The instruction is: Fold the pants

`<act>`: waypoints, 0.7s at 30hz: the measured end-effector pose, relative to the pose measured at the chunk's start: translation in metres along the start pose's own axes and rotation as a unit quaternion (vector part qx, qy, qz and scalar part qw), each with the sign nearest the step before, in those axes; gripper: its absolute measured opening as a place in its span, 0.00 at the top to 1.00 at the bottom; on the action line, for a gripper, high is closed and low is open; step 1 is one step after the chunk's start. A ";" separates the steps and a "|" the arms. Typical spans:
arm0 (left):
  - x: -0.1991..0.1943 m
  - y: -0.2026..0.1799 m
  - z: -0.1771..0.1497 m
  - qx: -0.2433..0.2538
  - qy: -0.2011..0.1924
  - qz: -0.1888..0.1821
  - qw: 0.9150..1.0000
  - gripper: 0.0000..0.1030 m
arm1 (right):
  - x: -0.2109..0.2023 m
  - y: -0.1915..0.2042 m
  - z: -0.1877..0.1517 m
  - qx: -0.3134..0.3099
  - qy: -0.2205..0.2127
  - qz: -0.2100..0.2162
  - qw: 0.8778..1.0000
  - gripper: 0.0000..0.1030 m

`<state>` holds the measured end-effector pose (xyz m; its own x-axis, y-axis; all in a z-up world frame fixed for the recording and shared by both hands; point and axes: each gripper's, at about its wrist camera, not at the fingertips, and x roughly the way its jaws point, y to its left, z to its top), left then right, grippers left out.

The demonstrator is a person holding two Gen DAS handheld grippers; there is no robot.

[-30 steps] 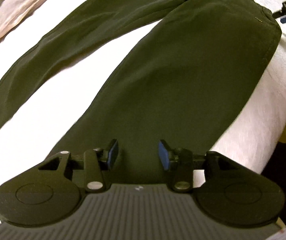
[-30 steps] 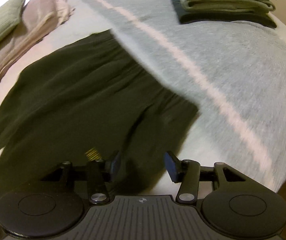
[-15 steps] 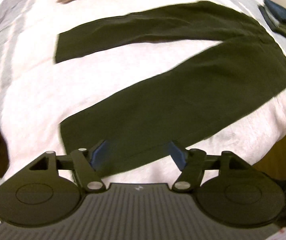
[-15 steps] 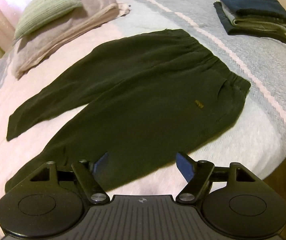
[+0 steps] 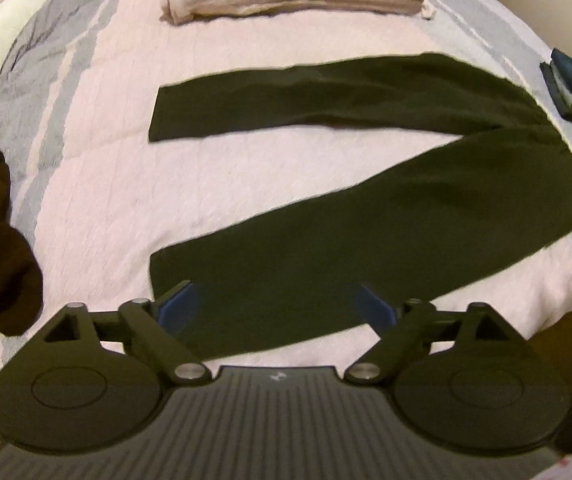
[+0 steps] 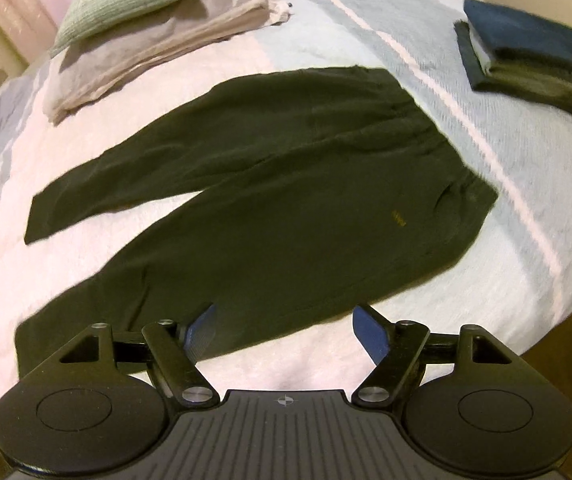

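Pants (image 6: 286, 208) now lie flat, released; both hand-held grippers (image 5: 275, 306) (image 6: 283, 330) have spread wide, empty.

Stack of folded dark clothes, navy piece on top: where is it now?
Right wrist view, upper right: the stack of folded dark clothes sits on the grey-striped bedspread, beyond the waistband of the dark green pants, not touching them.

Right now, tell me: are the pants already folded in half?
No, the pants lie flat on the bed with both legs spread apart in a V.
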<state>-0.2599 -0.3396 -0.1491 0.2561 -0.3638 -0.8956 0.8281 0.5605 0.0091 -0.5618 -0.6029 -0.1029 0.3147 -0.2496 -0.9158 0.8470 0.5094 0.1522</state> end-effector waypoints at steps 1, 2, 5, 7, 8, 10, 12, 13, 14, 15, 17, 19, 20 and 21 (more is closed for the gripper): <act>-0.002 -0.010 0.005 -0.004 -0.005 0.000 1.000 0.14 | -0.002 -0.003 0.005 -0.013 0.002 -0.001 1.000 0.30; -0.005 -0.019 0.009 -0.009 -0.009 0.000 1.000 0.13 | -0.004 -0.007 0.010 -0.030 0.003 0.000 1.000 0.30; -0.016 -0.052 0.020 -0.034 -0.029 0.005 0.999 0.11 | -0.006 -0.022 0.023 -0.075 0.004 0.001 0.997 0.30; -0.023 -0.078 0.026 -0.049 -0.036 0.017 0.998 0.10 | -0.008 -0.035 0.032 -0.099 0.004 0.008 0.995 0.30; -0.027 -0.089 0.028 -0.057 -0.039 0.020 0.997 0.09 | -0.009 -0.041 0.035 -0.109 0.004 0.014 0.994 0.29; -0.035 -0.111 0.029 -0.083 -0.041 0.025 0.995 0.07 | -0.010 -0.054 0.042 -0.128 0.005 0.024 0.991 0.29; -0.044 -0.133 0.029 -0.102 -0.039 0.032 0.993 0.05 | -0.012 -0.064 0.049 -0.145 0.010 0.030 0.989 0.29; -0.047 -0.141 0.029 -0.106 -0.037 0.035 0.993 0.05 | -0.013 -0.068 0.052 -0.152 0.011 0.032 0.988 0.29; -0.049 -0.149 0.028 -0.108 -0.034 0.037 0.993 0.05 | -0.014 -0.071 0.054 -0.158 0.013 0.035 0.987 0.29; -0.052 -0.159 0.028 -0.108 -0.032 0.040 0.993 0.04 | -0.014 -0.074 0.056 -0.162 0.015 0.038 0.986 0.29; -0.054 -0.170 0.026 -0.100 -0.026 0.044 0.994 0.02 | -0.014 -0.078 0.059 -0.166 0.015 0.047 0.985 0.29; -0.054 -0.179 0.025 -0.090 -0.017 0.048 0.995 0.01 | -0.015 -0.081 0.061 -0.166 0.015 0.053 0.985 0.29; -0.052 -0.181 0.025 -0.087 -0.012 0.049 0.995 0.01 | -0.016 -0.082 0.061 -0.164 0.014 0.055 0.985 0.29; -0.050 -0.184 0.024 -0.083 -0.006 0.049 0.995 0.01 | -0.016 -0.083 0.061 -0.162 0.014 0.057 0.985 0.29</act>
<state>-0.4134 -0.4426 -0.0948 0.3388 -0.3092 -0.8886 0.7048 0.7090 0.0220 -0.6109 -0.6912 -0.0777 0.3837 -0.1554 -0.9103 0.6243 0.7700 0.1317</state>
